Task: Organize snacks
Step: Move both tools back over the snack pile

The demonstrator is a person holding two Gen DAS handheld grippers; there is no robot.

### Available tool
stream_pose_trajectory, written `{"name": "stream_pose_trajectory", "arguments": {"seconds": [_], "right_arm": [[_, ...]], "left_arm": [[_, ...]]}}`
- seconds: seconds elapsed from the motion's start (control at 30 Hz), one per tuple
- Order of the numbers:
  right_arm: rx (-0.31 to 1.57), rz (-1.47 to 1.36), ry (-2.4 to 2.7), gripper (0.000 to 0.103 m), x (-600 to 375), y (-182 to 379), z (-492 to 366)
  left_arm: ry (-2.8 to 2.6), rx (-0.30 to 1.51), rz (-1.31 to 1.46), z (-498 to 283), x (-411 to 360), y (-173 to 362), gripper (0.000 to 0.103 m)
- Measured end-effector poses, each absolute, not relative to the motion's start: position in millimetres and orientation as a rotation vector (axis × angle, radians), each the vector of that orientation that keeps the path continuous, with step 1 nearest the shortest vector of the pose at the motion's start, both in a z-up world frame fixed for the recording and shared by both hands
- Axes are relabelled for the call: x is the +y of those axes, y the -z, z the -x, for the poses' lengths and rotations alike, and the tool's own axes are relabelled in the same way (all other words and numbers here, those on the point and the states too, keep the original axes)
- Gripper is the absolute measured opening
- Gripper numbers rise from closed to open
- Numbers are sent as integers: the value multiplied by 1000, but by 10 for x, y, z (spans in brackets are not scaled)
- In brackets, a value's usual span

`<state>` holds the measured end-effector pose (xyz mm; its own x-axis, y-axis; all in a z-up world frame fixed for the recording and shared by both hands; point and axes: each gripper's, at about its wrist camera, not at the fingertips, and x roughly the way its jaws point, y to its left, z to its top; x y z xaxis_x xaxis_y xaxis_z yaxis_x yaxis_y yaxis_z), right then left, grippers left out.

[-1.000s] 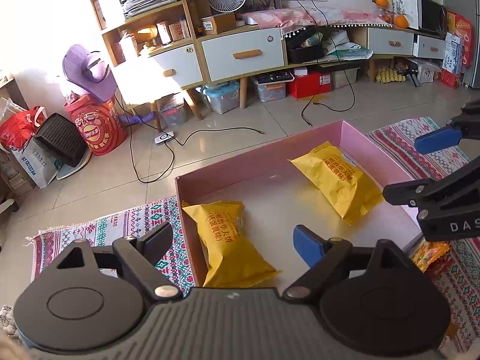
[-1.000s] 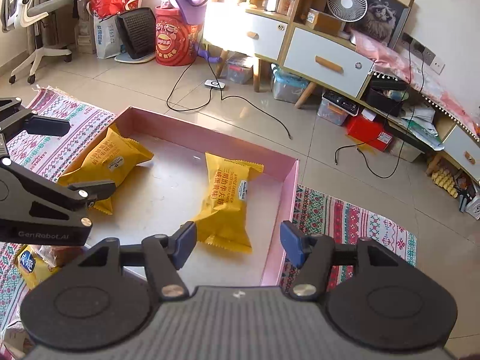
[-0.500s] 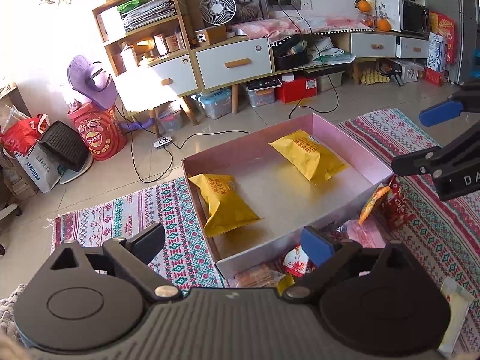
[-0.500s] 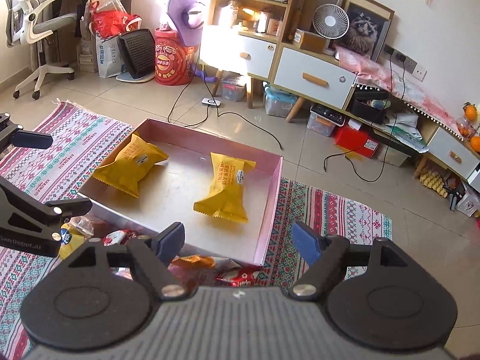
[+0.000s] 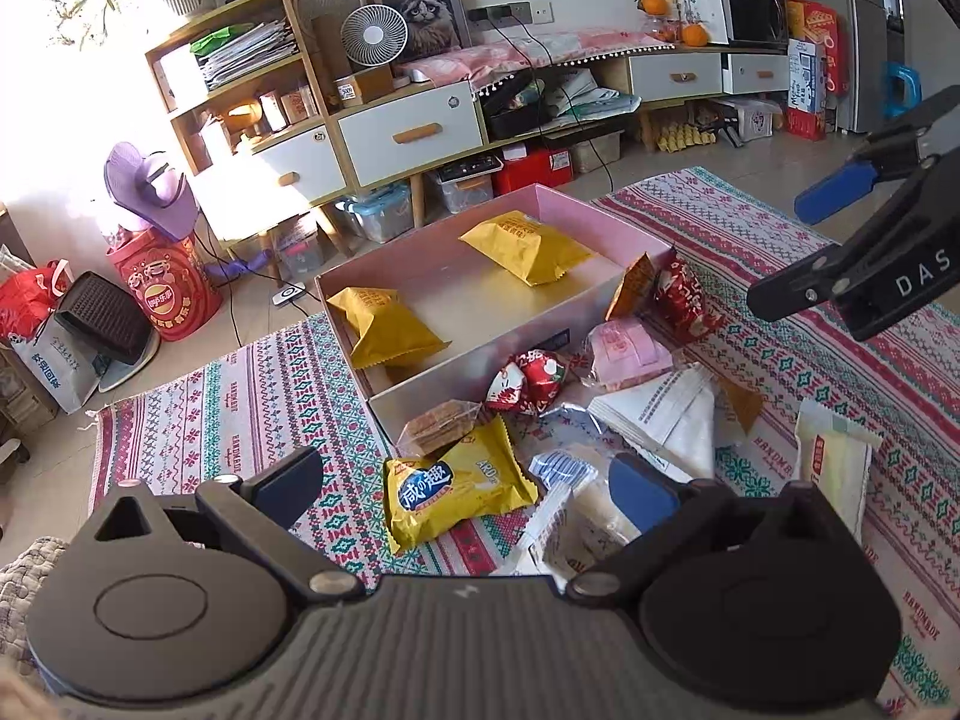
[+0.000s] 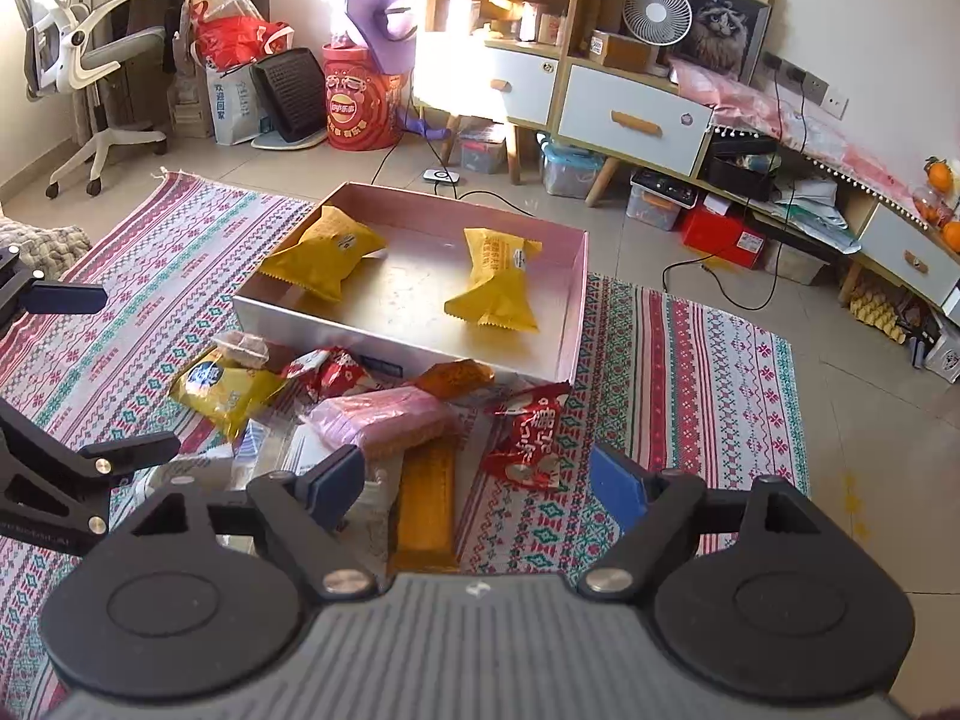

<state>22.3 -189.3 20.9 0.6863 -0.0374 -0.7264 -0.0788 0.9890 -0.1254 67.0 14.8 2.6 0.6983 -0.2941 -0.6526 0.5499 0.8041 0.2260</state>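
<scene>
A pink box (image 5: 606, 228) (image 6: 573, 306) sits on a patterned rug and holds two yellow snack packs (image 5: 384, 324) (image 5: 528, 246) (image 6: 327, 252) (image 6: 495, 285). In front of it lies a pile of loose snacks: a yellow bag (image 5: 456, 489) (image 6: 225, 387), red packets (image 5: 528, 381) (image 6: 528, 435), a pink pack (image 5: 627, 348) (image 6: 384, 414), an orange bar (image 6: 423, 495) and white packs (image 5: 666, 414). My left gripper (image 5: 465, 483) is open and empty above the pile. My right gripper (image 6: 477, 480) is open and empty above the orange bar.
The rug (image 5: 240, 390) (image 6: 690, 372) lies on a tiled floor. Behind the box stand a shelf and drawer cabinet (image 5: 408, 132) (image 6: 630, 114), cables, storage boxes, a red bucket (image 5: 165, 294) and an office chair (image 6: 84, 66).
Both grippers have pulled back and up from the box. The snack pile in front of the box has come into view. Both stay open and empty.
</scene>
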Motion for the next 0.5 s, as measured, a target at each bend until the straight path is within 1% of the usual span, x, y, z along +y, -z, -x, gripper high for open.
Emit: {"name": "stream_pose_trajectory", "arguments": {"seconds": [0.1, 0.23, 0.5], "right_arm": [[781, 181, -28, 82, -1870, -174, -61], [767, 156, -60, 82, -1904, -159, 77], [822, 229, -138, 83, -1745, 95, 242]], "left_arm": [[513, 636, -382, -580, 317, 78, 103], [503, 681, -360, -567, 464, 257, 103], [578, 722, -313, -506, 553, 355, 103]]}}
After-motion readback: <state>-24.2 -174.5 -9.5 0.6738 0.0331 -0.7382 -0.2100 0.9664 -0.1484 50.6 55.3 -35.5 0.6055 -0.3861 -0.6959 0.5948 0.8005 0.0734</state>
